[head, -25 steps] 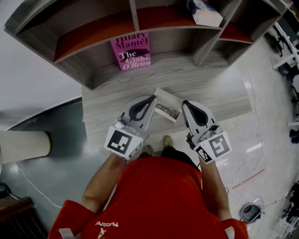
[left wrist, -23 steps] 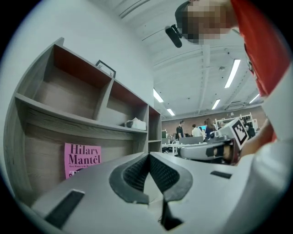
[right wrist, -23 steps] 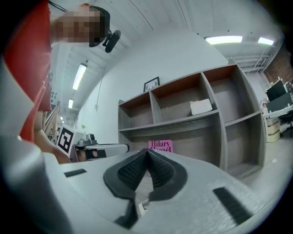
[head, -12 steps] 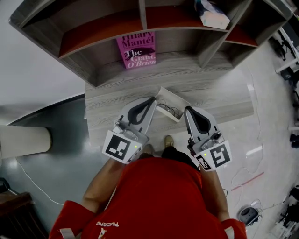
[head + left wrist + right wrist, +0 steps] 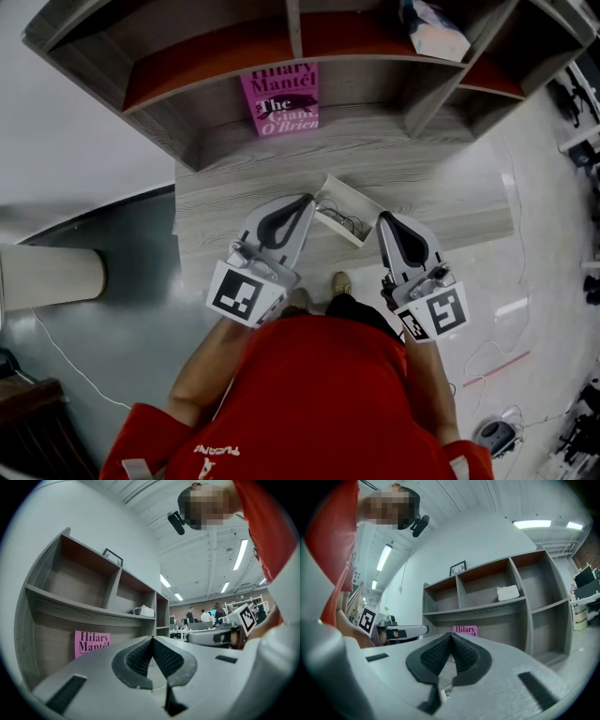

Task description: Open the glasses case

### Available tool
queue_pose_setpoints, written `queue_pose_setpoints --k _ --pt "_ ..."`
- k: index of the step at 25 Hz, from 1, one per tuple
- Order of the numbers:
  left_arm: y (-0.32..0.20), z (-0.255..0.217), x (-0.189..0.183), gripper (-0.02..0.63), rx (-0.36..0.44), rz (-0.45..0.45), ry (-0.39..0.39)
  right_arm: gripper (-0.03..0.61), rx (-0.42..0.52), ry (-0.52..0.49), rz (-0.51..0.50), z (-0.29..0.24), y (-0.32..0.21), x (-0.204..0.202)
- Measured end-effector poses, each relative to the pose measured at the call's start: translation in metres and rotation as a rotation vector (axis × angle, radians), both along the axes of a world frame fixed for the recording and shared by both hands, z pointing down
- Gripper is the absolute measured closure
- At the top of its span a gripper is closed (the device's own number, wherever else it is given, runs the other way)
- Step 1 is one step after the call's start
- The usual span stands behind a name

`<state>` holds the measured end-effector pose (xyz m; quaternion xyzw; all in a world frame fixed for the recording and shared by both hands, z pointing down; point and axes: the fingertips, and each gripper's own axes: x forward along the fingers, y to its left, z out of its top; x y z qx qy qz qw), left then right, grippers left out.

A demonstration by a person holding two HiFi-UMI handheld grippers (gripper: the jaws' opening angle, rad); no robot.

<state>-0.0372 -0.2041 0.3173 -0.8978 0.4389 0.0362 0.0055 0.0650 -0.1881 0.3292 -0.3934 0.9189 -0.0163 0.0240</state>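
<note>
Both clenched empty: left gripper and right gripper flank the glasses case at the ledge's front edge. They look parked, since the lid seems already open.

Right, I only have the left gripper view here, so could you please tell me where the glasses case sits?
Observer: The glasses case lies on the wooden ledge, between the tips of the left gripper and the right gripper.
Operator: Thank you. Is it closed?
Observer: No, the head view shows it open, with glasses lying inside.
Operator: And how do the right gripper's jaws stand?
Observer: In the right gripper view they are together, with nothing between them.
</note>
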Motion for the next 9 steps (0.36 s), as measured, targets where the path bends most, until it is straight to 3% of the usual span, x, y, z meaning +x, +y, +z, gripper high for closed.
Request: queue_pose_setpoints --k 3,9 --pt "0.0030 0.0084 0.0001 0.604 -0.036 0.009 -0.015 0.575 0.004 -0.001 -0.006 -0.0005 -0.0003 -0.0004" --pt "0.0007 -0.0001 0.0018 0.604 -0.003 -0.008 -0.002 0.575 0.004 0.005 -0.015 0.0005 -0.0002 0.0010"
